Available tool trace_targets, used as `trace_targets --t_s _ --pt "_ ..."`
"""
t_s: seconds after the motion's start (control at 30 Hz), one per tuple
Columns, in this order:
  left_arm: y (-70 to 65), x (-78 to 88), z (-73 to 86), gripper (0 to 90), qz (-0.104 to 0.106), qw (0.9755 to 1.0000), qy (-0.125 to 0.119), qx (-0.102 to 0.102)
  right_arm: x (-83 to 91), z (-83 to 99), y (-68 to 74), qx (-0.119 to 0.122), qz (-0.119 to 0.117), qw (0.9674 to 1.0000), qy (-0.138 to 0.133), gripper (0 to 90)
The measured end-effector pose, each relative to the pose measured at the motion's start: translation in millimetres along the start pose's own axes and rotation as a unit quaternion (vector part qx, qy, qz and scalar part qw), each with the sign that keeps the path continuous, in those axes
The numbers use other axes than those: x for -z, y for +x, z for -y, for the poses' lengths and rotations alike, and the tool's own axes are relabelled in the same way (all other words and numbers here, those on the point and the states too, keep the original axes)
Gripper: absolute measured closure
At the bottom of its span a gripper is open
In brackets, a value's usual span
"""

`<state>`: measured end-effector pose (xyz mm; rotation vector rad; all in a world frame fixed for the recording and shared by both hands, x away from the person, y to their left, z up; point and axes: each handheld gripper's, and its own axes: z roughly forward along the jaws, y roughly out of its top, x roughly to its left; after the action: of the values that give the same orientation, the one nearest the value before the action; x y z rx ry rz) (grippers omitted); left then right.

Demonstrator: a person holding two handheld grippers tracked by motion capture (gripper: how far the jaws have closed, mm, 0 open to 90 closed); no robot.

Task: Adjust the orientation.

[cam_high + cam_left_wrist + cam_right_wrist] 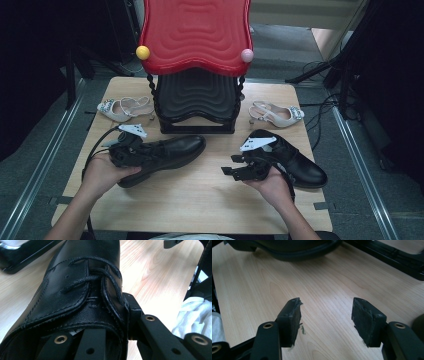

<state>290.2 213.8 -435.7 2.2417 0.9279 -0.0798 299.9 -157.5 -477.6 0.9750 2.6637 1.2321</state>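
My left gripper [146,150] is shut on a black lace-up leather shoe [172,150] at its heel opening, left of the table's middle, toe pointing right. In the left gripper view one jaw sits inside the shoe [75,290] and the other presses its collar from outside, so the left gripper [110,323] clamps the collar. My right gripper [229,165] stands open just left of the second black shoe [297,162], with nothing held. In the right gripper view its fingertips [325,315] frame bare wood, and the first shoe's sole [287,250] lies beyond.
A shoe rack with a red top shelf [195,30] and a black lower shelf [197,97] stands at the back centre. A beige slingback heel [125,107] lies left of it, another [277,114] to its right. The wooden table [200,195] has free room in front.
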Motion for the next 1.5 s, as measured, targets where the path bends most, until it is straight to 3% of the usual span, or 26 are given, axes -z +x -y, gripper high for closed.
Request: trace_targets --t_s 0.23,0.37,0.6,0.8,0.9,0.93,1.03,1.1,1.23,1.37,1.5 --pt "-10.3 -24.2 -26.1 81.9 0.009 0.9999 0.010 -0.006 8.6 4.5 -1.9 -0.007 0.011 0.9999 -0.007 41.7" --pt "-23.5 -40.7 -43.6 81.7 0.019 0.9998 0.012 -0.001 10.5 6.6 -4.4 -0.021 0.017 0.9996 -0.012 41.7" --pt "-38.0 -64.0 -42.7 80.9 0.006 1.0000 0.007 0.003 10.7 11.0 -3.3 -0.020 0.021 0.9996 -0.004 41.8" --pt "-41.2 -75.9 -41.1 80.6 0.009 0.9998 0.006 0.016 10.8 14.1 -3.5 -0.023 0.024 0.9994 -0.005 41.9" --pt "-45.3 -86.1 -39.4 79.1 -0.009 0.9998 0.010 0.015 9.2 15.6 -3.6 -0.026 0.025 0.9994 -0.001 41.9" --pt "-45.3 -87.5 -38.0 79.1 -0.006 0.9998 0.008 0.016 8.8 16.0 -3.7 -0.025 0.025 0.9994 -0.001 42.0" --pt "-46.2 -88.5 -36.2 77.9 -0.007 0.9999 0.007 0.010 8.4 17.1 -4.6 -0.024 0.029 0.9993 0.002 42.3" --pt "-46.5 -89.5 -32.7 76.6 -0.007 0.9999 0.012 -0.005 8.0 17.4 -5.4 -0.027 0.030 0.9992 0.001 42.3" --pt "-44.4 -81.9 -29.0 70.3 -0.010 0.9998 0.005 -0.017 9.2 16.9 -5.8 -0.031 0.032 0.9990 -0.007 42.3" --pt "-40.2 -72.2 -28.0 61.8 0.004 0.9998 0.012 -0.017 10.3 16.8 -5.6 -0.033 0.029 0.9990 -0.009 42.4" --pt "-36.5 -60.1 -28.2 59.0 0.017 0.9997 0.009 -0.018 9.8 16.5 -5.5 -0.036 0.027 0.9989 -0.008 42.4"
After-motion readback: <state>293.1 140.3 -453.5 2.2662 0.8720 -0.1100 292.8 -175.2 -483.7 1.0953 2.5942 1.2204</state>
